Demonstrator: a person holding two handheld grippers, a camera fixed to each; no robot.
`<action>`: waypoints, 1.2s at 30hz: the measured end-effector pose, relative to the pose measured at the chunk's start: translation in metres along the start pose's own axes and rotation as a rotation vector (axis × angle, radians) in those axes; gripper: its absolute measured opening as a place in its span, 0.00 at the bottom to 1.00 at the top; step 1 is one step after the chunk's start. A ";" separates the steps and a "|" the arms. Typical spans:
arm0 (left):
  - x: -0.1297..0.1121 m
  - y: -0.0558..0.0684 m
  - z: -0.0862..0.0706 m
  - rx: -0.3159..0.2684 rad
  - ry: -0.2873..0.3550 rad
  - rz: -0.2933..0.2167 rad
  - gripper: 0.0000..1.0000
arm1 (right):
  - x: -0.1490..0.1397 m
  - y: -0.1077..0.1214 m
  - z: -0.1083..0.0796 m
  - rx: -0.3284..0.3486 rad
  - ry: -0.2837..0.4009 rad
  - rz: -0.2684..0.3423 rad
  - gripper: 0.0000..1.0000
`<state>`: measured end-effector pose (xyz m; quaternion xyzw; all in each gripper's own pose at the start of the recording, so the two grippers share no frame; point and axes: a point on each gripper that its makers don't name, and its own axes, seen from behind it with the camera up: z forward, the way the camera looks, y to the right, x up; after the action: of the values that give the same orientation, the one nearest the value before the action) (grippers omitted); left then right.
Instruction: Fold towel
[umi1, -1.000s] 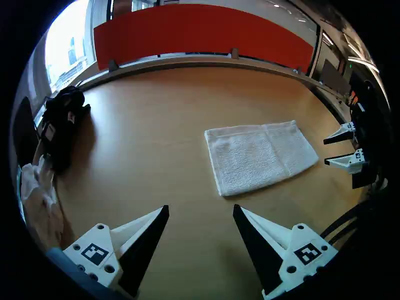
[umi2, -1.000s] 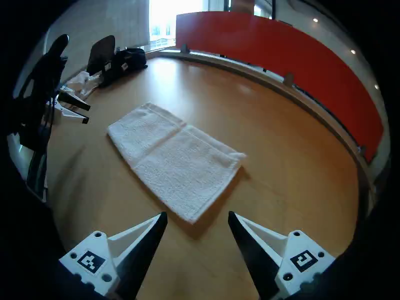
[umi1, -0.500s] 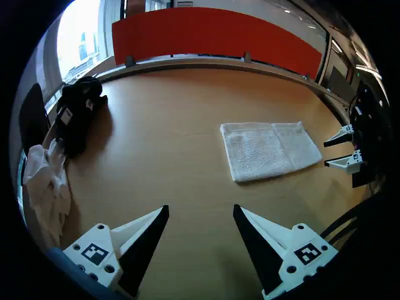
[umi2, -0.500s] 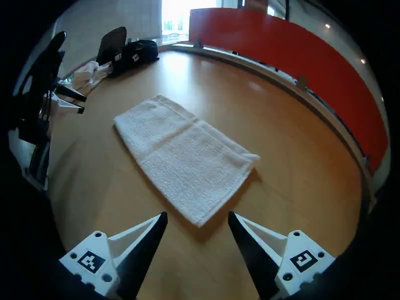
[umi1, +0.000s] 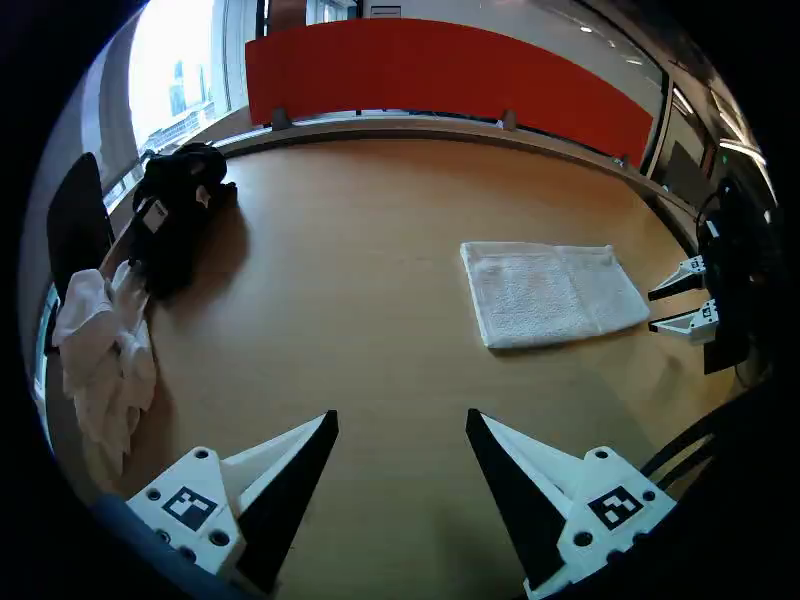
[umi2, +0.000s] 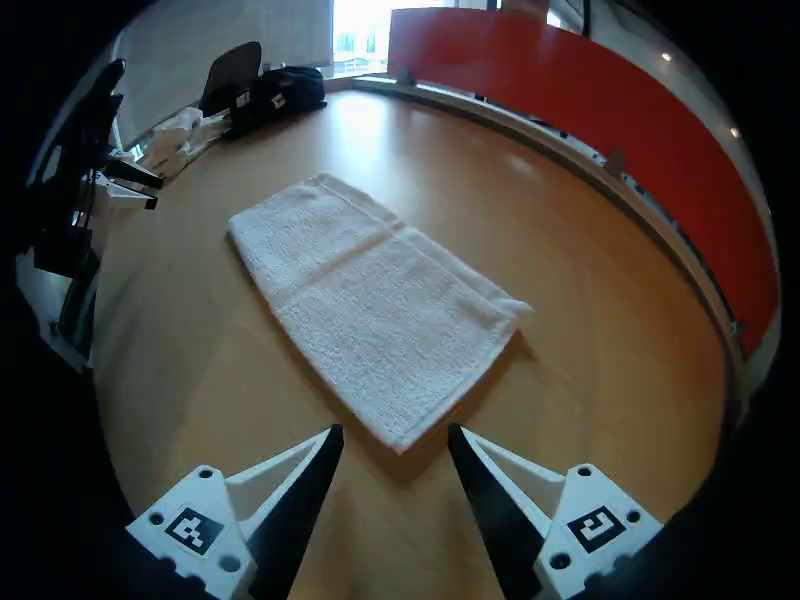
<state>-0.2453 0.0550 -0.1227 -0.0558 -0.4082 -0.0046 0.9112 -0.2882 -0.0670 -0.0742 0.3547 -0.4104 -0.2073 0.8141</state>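
A white folded towel (umi2: 372, 302) lies flat on the wooden table, with its near corner just ahead of my right gripper (umi2: 393, 442). That gripper is open and holds nothing. In the left gripper view the same towel (umi1: 552, 292) lies far off to the right, and my left gripper (umi1: 400, 425) stands open over bare wood with nothing between its fingers. The right gripper (umi1: 682, 306) shows at the right edge beside the towel; the left gripper (umi2: 130, 183) shows at the far left in the right gripper view.
A black bag (umi1: 180, 215) and a heap of white cloth (umi1: 100, 355) lie at the table's left side, also seen as bag (umi2: 275, 90). A red partition (umi1: 440, 70) runs along the table's far edge. A dark chair back (umi2: 232, 70) stands beyond the table.
The left gripper has drawn back from the towel, which now looks smaller and farther right. The right gripper has come closer to the towel's near corner and its fingers have narrowed slightly.
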 end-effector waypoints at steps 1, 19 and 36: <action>-0.001 0.000 -0.001 0.000 -0.001 -0.002 0.95 | -0.001 0.001 0.000 0.000 -0.001 0.001 0.75; -0.011 -0.004 -0.008 -0.002 -0.011 -0.022 0.95 | -0.013 0.000 0.013 0.035 -0.057 0.004 0.39; -0.010 -0.006 -0.008 -0.001 -0.010 -0.025 0.95 | -0.011 0.001 0.011 0.034 -0.055 -0.001 0.15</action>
<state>-0.2460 0.0480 -0.1349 -0.0510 -0.4134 -0.0160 0.9090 -0.3036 -0.0642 -0.0748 0.3629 -0.4357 -0.2104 0.7964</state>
